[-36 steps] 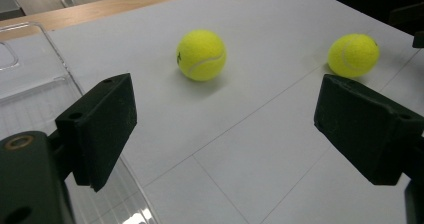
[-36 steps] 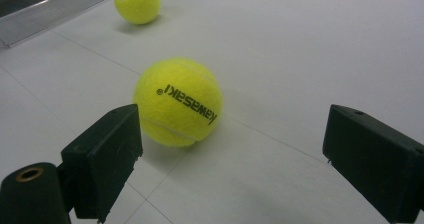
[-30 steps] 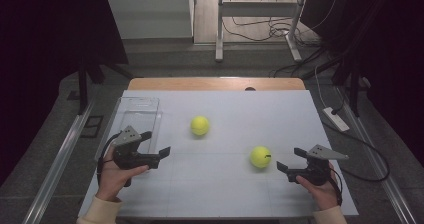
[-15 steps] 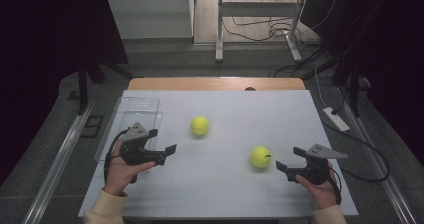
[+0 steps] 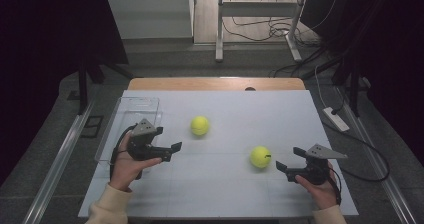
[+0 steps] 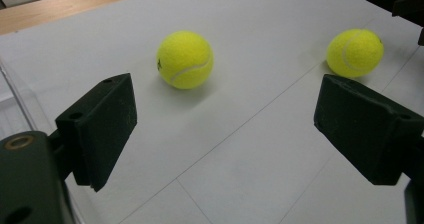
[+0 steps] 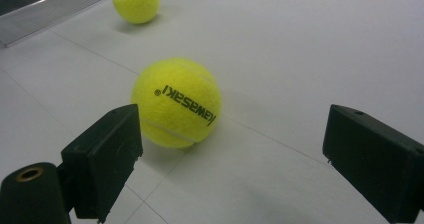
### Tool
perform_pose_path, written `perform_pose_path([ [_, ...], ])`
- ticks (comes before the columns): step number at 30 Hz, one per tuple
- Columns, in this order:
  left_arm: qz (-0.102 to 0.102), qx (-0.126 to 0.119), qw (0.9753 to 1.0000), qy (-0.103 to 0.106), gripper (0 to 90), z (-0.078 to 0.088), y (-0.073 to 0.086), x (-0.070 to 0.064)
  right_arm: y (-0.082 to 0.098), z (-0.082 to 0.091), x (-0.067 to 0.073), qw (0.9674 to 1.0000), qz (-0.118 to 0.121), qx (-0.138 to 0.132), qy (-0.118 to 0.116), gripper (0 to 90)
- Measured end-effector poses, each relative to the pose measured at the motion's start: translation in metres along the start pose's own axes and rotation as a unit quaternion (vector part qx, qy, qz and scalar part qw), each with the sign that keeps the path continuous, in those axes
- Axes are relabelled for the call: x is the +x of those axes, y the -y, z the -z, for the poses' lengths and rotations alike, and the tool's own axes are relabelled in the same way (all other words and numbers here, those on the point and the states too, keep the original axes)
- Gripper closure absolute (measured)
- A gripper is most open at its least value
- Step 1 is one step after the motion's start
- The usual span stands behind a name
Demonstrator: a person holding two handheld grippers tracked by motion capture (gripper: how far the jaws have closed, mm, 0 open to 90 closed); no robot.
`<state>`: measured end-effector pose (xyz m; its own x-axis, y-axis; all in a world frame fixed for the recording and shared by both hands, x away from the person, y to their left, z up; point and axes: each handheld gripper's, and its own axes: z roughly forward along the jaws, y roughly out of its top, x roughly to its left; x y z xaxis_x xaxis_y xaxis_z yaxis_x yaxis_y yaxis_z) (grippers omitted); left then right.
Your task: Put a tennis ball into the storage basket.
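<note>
Yellow felt marks the two tennis balls lying apart on the white table (image 5: 225, 184) in the high view: the far ball (image 5: 199, 125) is set ahead of the left gripper (image 5: 172, 148), the near ball (image 5: 260, 156) just ahead of the right gripper (image 5: 281, 166), so each is matched to the closer hand, and a clear plastic tray (image 5: 131, 115) is seen at the table's left edge, probably meant to receive them. From the left gripper view, the jaws are spread wide and held low, aimed so that the far ball (image 6: 185, 59) can be approached, with the near ball (image 6: 355, 52) off to the side. From the right gripper view, the jaws are likewise wide apart, empty, and the near ball (image 7: 176, 103) is framed close between them, ready to be enclosed; the far ball (image 7: 135, 2) lies beyond.
</note>
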<state>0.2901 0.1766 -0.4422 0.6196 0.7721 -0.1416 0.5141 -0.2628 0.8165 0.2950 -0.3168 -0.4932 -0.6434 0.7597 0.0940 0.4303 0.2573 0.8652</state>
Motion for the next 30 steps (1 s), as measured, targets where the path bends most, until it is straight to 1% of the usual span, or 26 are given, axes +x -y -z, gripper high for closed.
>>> perform_pose_path([
  [8,-0.004,0.009,0.9999,0.002,11.2,-0.009,-0.008,-0.001,0.000,0.000,0.000,1.0000,0.000,0.002,0.000,8.8],
  [16,-0.007,0.013,0.9999,0.003,11.2,-0.016,-0.017,-0.003,0.000,0.000,0.000,1.0000,0.000,0.002,0.000,8.8],
  [19,-0.006,0.018,0.9998,0.007,11.0,-0.021,-0.021,-0.003,0.001,0.000,0.000,1.0000,0.000,0.002,0.000,8.9],
  [26,-0.005,0.025,0.9996,0.009,11.0,-0.028,-0.025,-0.003,0.001,-0.001,0.000,1.0000,0.000,0.003,0.000,8.9],
  [30,-0.008,0.027,0.9996,0.008,10.9,-0.031,-0.028,-0.004,0.001,0.000,0.000,1.0000,0.000,0.002,0.001,8.8],
])
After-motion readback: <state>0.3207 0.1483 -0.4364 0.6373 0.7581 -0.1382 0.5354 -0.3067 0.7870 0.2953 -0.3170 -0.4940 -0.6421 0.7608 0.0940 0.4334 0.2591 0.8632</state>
